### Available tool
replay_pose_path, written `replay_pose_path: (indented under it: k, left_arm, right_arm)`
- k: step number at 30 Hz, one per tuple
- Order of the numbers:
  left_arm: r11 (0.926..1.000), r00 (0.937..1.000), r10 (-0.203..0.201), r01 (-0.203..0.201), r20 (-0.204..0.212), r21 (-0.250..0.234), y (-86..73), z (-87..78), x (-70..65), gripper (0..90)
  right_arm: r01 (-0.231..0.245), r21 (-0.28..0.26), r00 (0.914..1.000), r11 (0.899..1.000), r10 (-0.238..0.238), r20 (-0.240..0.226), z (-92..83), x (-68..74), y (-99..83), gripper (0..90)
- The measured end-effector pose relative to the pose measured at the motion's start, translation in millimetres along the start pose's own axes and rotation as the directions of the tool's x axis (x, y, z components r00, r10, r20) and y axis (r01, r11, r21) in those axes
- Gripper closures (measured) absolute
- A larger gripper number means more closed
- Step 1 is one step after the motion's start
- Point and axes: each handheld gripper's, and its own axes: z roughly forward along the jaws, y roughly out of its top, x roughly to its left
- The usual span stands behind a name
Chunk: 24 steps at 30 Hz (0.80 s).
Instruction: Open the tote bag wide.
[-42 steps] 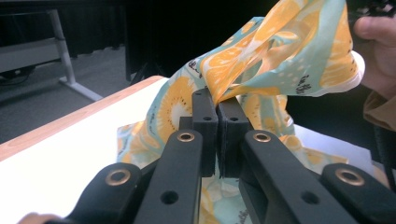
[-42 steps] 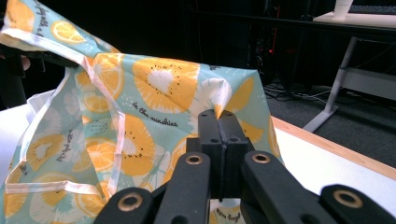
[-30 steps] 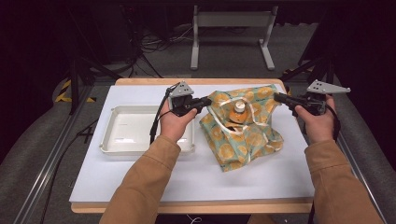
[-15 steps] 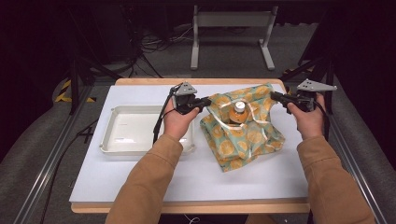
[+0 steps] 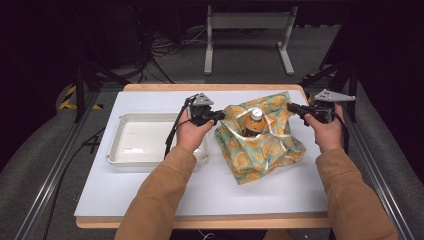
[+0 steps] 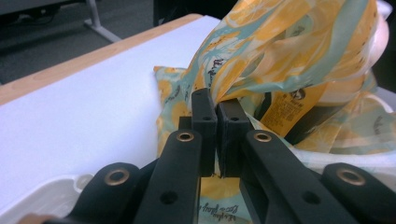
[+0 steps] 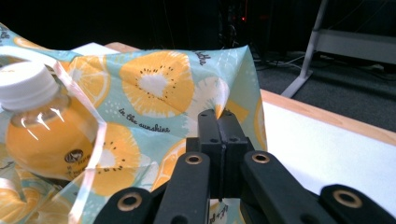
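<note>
A teal bag printed with orange slices (image 5: 260, 145) lies right of the table's middle, its mouth held apart. An orange drink bottle with a white cap (image 5: 255, 121) stands inside it, seen close in the right gripper view as the bottle (image 7: 42, 135). My left gripper (image 5: 220, 115) is shut on the bag's left rim; its pads pinch the bag (image 6: 280, 51) at the gripper (image 6: 216, 109). My right gripper (image 5: 291, 107) is shut on the right rim, the fabric of the bag (image 7: 159, 88) caught at the gripper (image 7: 218, 116).
A white rectangular tray (image 5: 131, 160) sits on the white table top (image 5: 165, 195) to the left of my left hand. The table's wooden edge (image 5: 200, 222) runs along the front. A grey metal stand (image 5: 247, 30) is on the floor beyond the table.
Both hands have sunk a little toward the table with the bag's rims still in the grippers. The right hand came inward, toward the bag.
</note>
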Motion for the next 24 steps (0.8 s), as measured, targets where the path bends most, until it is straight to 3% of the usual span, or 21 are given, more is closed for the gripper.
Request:
replay_pose_path:
  k: [18,24]
  left_arm:
    - [0.9960,0.9999,-0.016,0.016,-0.003,0.088,-13.1,14.8,0.4,87.9]
    - [0.9896,0.9997,-0.021,0.019,0.013,0.143,-17.7,19.6,0.1,87.8]
  right_arm:
    - [-0.029,0.079,0.9993,0.996,0.027,0.024,11.4,0.6,-22.3,90.0]
    - [-0.043,0.094,0.9987,0.995,0.040,0.032,12.8,-0.8,-30.4,90.0]
